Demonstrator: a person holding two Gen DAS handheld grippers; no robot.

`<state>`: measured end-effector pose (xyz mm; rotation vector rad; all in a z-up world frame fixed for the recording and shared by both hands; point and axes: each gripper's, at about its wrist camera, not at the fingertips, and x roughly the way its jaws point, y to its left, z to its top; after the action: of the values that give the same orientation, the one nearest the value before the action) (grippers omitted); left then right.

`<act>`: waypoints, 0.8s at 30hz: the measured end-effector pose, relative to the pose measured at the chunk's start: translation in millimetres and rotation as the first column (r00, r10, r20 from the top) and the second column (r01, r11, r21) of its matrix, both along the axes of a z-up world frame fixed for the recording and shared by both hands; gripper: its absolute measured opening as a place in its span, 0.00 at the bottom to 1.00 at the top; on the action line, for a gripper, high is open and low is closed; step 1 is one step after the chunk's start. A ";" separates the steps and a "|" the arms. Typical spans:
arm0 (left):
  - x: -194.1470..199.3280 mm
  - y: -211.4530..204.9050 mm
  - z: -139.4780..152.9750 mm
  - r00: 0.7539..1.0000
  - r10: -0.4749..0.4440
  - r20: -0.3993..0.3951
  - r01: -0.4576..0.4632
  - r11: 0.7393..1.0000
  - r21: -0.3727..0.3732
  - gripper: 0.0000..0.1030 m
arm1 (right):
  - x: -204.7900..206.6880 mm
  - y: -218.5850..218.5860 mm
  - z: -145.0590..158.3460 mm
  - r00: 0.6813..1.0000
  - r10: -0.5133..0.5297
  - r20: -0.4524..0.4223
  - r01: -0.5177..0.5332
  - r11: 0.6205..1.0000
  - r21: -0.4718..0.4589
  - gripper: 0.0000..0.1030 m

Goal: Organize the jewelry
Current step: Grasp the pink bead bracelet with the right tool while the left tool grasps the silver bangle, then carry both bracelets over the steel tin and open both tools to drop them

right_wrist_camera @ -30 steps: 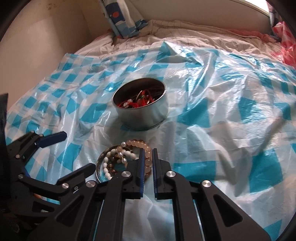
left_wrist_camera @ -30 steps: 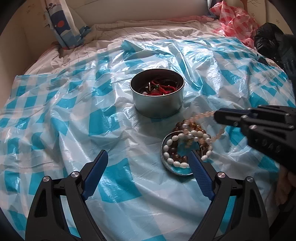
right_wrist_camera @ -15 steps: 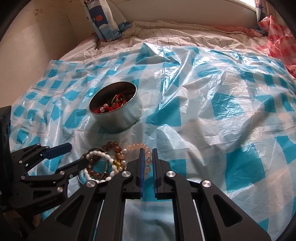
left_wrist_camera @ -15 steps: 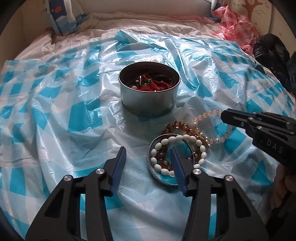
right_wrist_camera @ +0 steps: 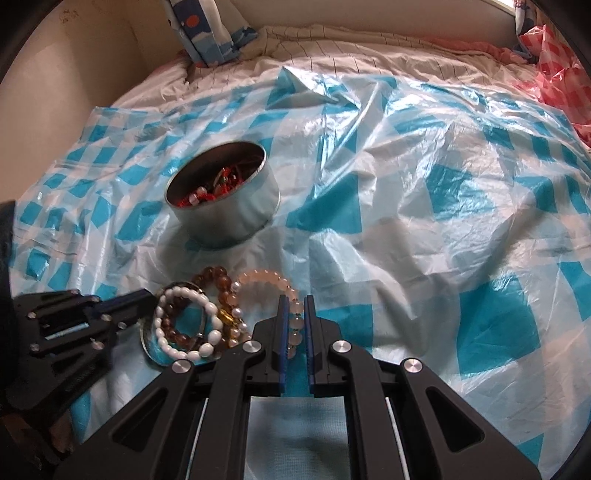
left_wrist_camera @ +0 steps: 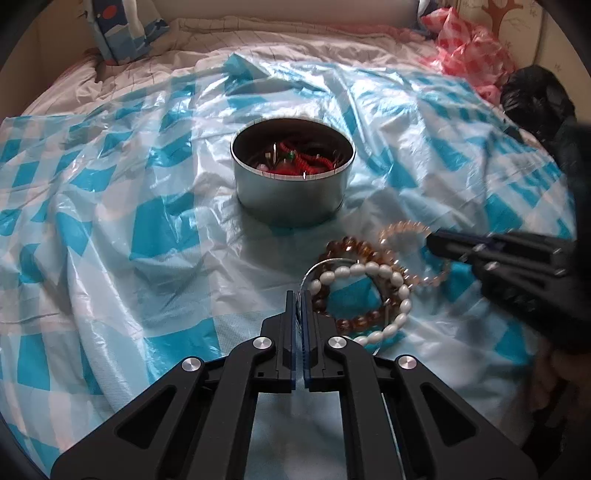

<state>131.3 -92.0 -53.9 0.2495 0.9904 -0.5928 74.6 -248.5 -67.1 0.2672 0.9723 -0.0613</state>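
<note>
A round metal tin point(left_wrist_camera: 291, 177) holding red cords and beads stands mid-sheet; it also shows in the right wrist view point(right_wrist_camera: 223, 195). In front of it a shallow metal lid point(left_wrist_camera: 314, 271) holds a white bead bracelet point(left_wrist_camera: 369, 269) and a brown bead bracelet point(left_wrist_camera: 351, 247). My left gripper point(left_wrist_camera: 298, 295) is shut on the lid's near-left rim. My right gripper point(right_wrist_camera: 295, 314) is shut on a pale pink bead bracelet point(right_wrist_camera: 266, 280) lying just right of the lid; the pink bracelet point(left_wrist_camera: 404, 227) shows in the left wrist view too.
Everything lies on a crinkled blue-and-white checked plastic sheet point(right_wrist_camera: 424, 206) over a bed. A blue patterned pillow point(right_wrist_camera: 207, 33) is at the back, a red checked bag point(left_wrist_camera: 469, 48) and a black bag point(left_wrist_camera: 535, 92) at the right.
My left gripper has gone from wide open to shut on the lid's rim. My right gripper stays closed on the pink bracelet and has pulled it rightward, away from the lid.
</note>
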 end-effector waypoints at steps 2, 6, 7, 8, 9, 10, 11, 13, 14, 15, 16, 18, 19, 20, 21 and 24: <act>0.6 6.5 10.7 1.000 -0.002 -0.002 0.002 0.999 -0.044 0.01 | 0.8 0.5 -2.6 1.000 0.000 -0.010 0.000 1.000 -0.008 0.22; 3.1 14.9 18.6 1.000 0.007 -0.004 -0.007 0.996 -0.083 0.02 | 1.7 5.0 -4.8 1.000 0.011 -0.019 -0.012 0.999 -0.043 0.33; 4.1 17.0 19.9 1.000 0.007 -0.010 -0.008 0.995 -0.095 0.02 | 2.5 6.4 -6.8 0.999 0.018 -0.028 -0.019 0.999 -0.049 0.33; 4.3 18.0 21.0 1.000 0.005 -0.013 -0.006 0.995 -0.102 0.02 | 3.6 7.6 -8.3 0.999 0.021 -0.035 -0.023 0.998 -0.055 0.33; 4.8 19.8 23.0 1.000 -0.001 -0.023 -0.002 0.993 -0.122 0.02 | 4.2 8.5 -9.1 0.999 0.023 -0.039 -0.025 0.998 -0.060 0.33; 4.8 21.7 24.7 0.999 -0.007 -0.033 0.002 0.990 -0.143 0.02 | 4.6 8.5 -9.6 0.999 0.023 -0.040 -0.026 0.998 -0.061 0.33; 6.1 25.3 27.5 0.998 -0.018 -0.055 0.007 0.983 -0.185 0.02 | 5.0 8.6 -10.1 0.999 0.024 -0.042 -0.026 0.998 -0.063 0.33; 8.0 31.8 32.5 0.996 -0.031 -0.080 0.010 0.967 -0.253 0.00 | 5.1 8.9 -10.8 0.999 0.025 -0.044 -0.028 0.998 -0.064 0.33; 8.3 36.0 35.7 0.995 -0.038 -0.091 0.009 0.956 -0.293 0.00 | 5.0 9.1 -10.9 0.999 0.027 -0.043 -0.030 0.997 -0.065 0.33; 9.3 39.0 38.1 0.995 -0.036 -0.094 0.005 0.951 -0.310 0.00 | 5.5 9.5 -10.9 0.999 0.029 -0.043 -0.031 0.997 -0.065 0.32; 9.3 40.6 39.4 0.995 -0.029 -0.092 -0.001 0.950 -0.312 0.00 | 6.1 10.1 -11.2 0.999 0.031 -0.045 -0.034 0.997 -0.064 0.30; 10.6 43.1 39.9 0.997 -0.010 -0.079 -0.013 0.957 -0.291 0.00 | 6.4 10.3 -11.4 0.998 0.033 -0.046 -0.036 0.997 -0.063 0.28; 11.5 43.3 38.9 0.997 -0.002 -0.077 -0.019 0.961 -0.277 0.00 | 6.6 10.5 -11.3 0.998 0.035 -0.046 -0.038 0.997 -0.062 0.26; 11.9 41.9 36.4 0.997 -0.001 -0.079 -0.020 0.966 -0.259 0.00 | 6.6 10.5 -11.5 0.998 0.036 -0.046 -0.039 0.997 -0.062 0.25; 11.5 40.1 33.8 0.997 -0.004 -0.081 -0.016 0.969 -0.246 0.00 | 6.8 10.5 -11.5 0.998 0.036 -0.047 -0.039 0.997 -0.061 0.23; 8.4 27.1 22.6 0.995 -0.030 -0.094 0.011 0.981 -0.196 0.00 | 6.9 10.1 -11.7 0.998 0.034 -0.047 -0.037 0.997 -0.061 0.23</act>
<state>139.8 -64.9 -31.3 0.0574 1.0157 -0.7215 81.5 -238.4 -78.8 0.1923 1.0190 -0.0647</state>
